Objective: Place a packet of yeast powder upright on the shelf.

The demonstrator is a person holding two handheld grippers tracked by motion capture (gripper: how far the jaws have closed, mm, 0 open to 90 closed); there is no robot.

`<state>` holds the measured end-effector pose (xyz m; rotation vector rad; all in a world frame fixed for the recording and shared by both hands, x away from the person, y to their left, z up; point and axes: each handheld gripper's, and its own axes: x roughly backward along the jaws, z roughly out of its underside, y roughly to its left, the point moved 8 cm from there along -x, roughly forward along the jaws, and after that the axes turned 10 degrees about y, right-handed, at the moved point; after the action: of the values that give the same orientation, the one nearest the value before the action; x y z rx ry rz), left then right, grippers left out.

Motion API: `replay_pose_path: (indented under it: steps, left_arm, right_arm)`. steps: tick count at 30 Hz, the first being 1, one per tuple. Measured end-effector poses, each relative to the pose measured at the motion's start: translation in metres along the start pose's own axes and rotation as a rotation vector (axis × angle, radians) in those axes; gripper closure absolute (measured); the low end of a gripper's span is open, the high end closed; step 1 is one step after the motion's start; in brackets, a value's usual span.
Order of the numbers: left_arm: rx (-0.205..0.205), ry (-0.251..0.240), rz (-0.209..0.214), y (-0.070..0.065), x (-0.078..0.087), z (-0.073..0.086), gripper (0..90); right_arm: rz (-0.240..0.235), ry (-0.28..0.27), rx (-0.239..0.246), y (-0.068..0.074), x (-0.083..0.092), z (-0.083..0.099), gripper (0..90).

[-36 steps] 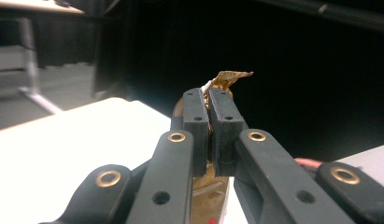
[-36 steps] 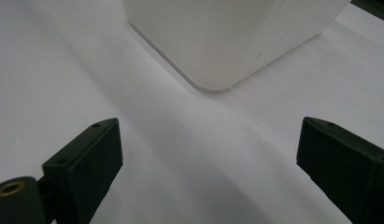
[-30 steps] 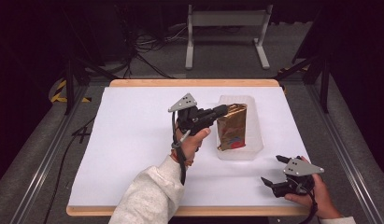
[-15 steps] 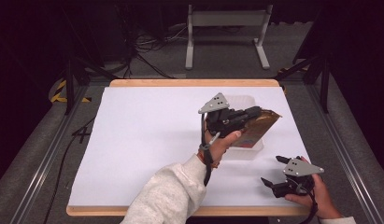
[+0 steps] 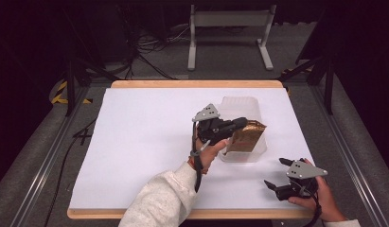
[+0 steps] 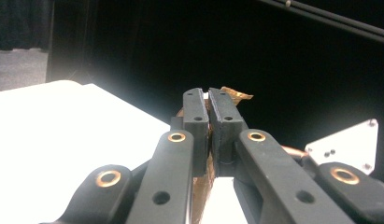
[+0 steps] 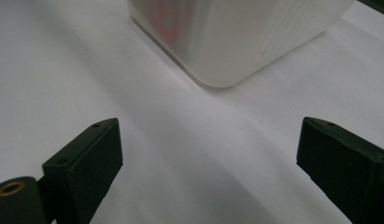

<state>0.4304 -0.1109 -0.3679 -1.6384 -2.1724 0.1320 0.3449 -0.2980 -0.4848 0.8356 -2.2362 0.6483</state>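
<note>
The left gripper has its fingers clamped on a brown pouch above the clear bin; at 4 o'clock, the right gripper has its fingers apart.

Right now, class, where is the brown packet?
In the high view the brown packet sits right of the table's centre, clamped in the left gripper and over the clear plastic tub.
</note>
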Motion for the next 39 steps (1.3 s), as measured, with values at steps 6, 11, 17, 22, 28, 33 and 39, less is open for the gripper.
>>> replay_pose_path:
  steps: [6,11,17,22,28,33,39]
  left_arm:
    - [-0.02,0.007,-0.023,0.006,0.016,0.009,86.3]
    - [-0.04,0.024,-0.039,0.009,0.021,0.012,86.1]
    - [-0.066,0.054,-0.061,0.013,0.027,0.015,85.5]
    - [-0.094,0.075,-0.057,0.015,0.032,0.016,85.1]
    - [-0.139,0.118,-0.057,0.017,0.039,0.017,84.4]
    - [-0.146,0.131,-0.068,0.019,0.041,0.018,83.5]
    - [-0.164,0.154,-0.08,0.019,0.043,0.017,81.1]
  right_arm:
    - [0.001,0.002,0.004,0.001,-0.001,0.0,7.7]
    - [0.002,0.007,0.006,0.001,-0.001,0.0,7.7]
    - [0.001,0.005,0.006,0.001,-0.001,0.0,7.7]
    - [0.0,0.001,0.009,0.001,0.0,-0.001,7.7]
    - [0.0,0.004,0.009,0.002,-0.001,-0.001,7.7]
    - [0.0,0.006,0.01,0.001,-0.001,-0.001,7.7]
    - [0.0,0.003,0.009,0.001,-0.001,-0.001,7.7]
